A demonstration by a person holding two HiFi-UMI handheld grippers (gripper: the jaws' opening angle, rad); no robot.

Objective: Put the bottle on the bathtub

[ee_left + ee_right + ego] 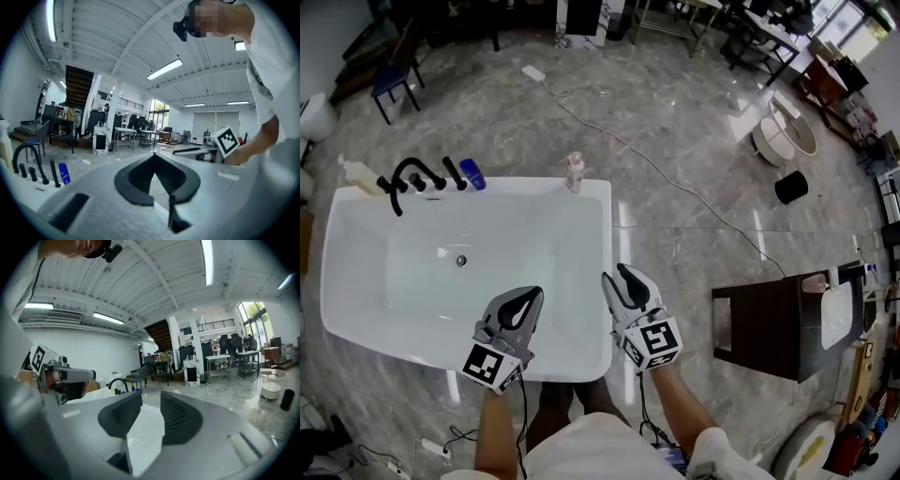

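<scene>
A white bathtub (pixel 600 281) fills the left of the head view. A pale pink pump bottle (pixel 575 173) stands upright on its far right corner. Beside the black faucet (pixel 412 176) on the far rim are a blue bottle (pixel 472 173) and a cream bottle (pixel 356 173). My left gripper (pixel 530 292) hovers over the tub's near end; its jaws meet at the tips, shut on nothing (pixel 153 154). Above the tub's right rim is my right gripper (pixel 614 274), its jaws apart with nothing between them (pixel 151 397). Both grippers are far from the bottles.
A dark cabinet (pixel 769 323) stands on the marble floor right of the tub. A white cable (pixel 675 183) runs across the floor behind it. Farther off are a black cup (pixel 790 187), a round white basin (pixel 787 131) and a blue chair (pixel 394 84).
</scene>
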